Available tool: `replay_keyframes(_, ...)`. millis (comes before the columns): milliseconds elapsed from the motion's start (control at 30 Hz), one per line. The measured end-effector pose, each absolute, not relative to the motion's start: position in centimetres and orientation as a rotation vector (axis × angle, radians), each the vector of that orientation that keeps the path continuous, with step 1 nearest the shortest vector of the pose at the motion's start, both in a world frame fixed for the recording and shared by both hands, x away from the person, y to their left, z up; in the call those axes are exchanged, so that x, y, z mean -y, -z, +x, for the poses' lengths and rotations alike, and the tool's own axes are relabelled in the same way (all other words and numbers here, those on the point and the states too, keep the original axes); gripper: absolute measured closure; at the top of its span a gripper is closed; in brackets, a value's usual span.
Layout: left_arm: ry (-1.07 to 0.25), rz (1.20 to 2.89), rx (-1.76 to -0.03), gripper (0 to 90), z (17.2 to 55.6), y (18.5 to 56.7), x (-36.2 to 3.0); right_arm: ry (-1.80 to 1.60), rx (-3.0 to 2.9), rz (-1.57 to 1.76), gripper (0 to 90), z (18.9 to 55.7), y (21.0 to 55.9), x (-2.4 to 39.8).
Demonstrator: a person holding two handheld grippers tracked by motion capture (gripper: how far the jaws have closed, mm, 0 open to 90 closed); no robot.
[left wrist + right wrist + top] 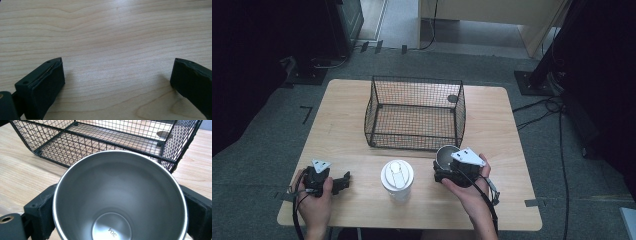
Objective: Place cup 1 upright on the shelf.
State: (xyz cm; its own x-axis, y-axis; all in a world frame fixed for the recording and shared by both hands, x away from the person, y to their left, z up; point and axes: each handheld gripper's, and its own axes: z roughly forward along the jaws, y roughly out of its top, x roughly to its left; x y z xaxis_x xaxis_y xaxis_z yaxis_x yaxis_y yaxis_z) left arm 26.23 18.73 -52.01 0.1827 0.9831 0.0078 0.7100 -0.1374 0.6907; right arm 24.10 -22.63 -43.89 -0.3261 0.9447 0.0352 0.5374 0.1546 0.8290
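Wooden bench [347, 125] carries a wire basket [414, 112]; the right gripper [451, 167] pinches a steel cup [120, 200] upright just before it, while left gripper [117, 82] fingers are spread, empty.

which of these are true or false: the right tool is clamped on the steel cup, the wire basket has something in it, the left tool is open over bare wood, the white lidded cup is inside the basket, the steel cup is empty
1. The right tool is clamped on the steel cup. True: a jaw sits against each side of it.
2. The wire basket has something in it. False: it is empty.
3. The left tool is open over bare wood. True: its jaws stand wide apart above the table.
4. The white lidded cup is inside the basket. False: it stands on the table in front of the basket, between the two tools.
5. The steel cup is empty. True: its bare bottom shows.
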Motion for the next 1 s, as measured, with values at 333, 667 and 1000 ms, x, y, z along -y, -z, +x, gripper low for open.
replay_keyframes(333,-0.644,1.913,-1.584,0.1,26.23,52.01,-18.73,-1.059,-1.914,1.402,7.1,24.02,44.29,22.45)
replay_keyframes(667,-0.645,1.914,-1.585,0.1,26.23,52.01,-18.72,-1.085,-1.88,1.391,7.4,23.66,44.59,22.4)
replay_keyframes(1000,-0.645,1.914,-1.585,0.1,26.23,52.01,-18.72,-1.157,-1.805,1.339,7.5,23.26,43.98,22.24)
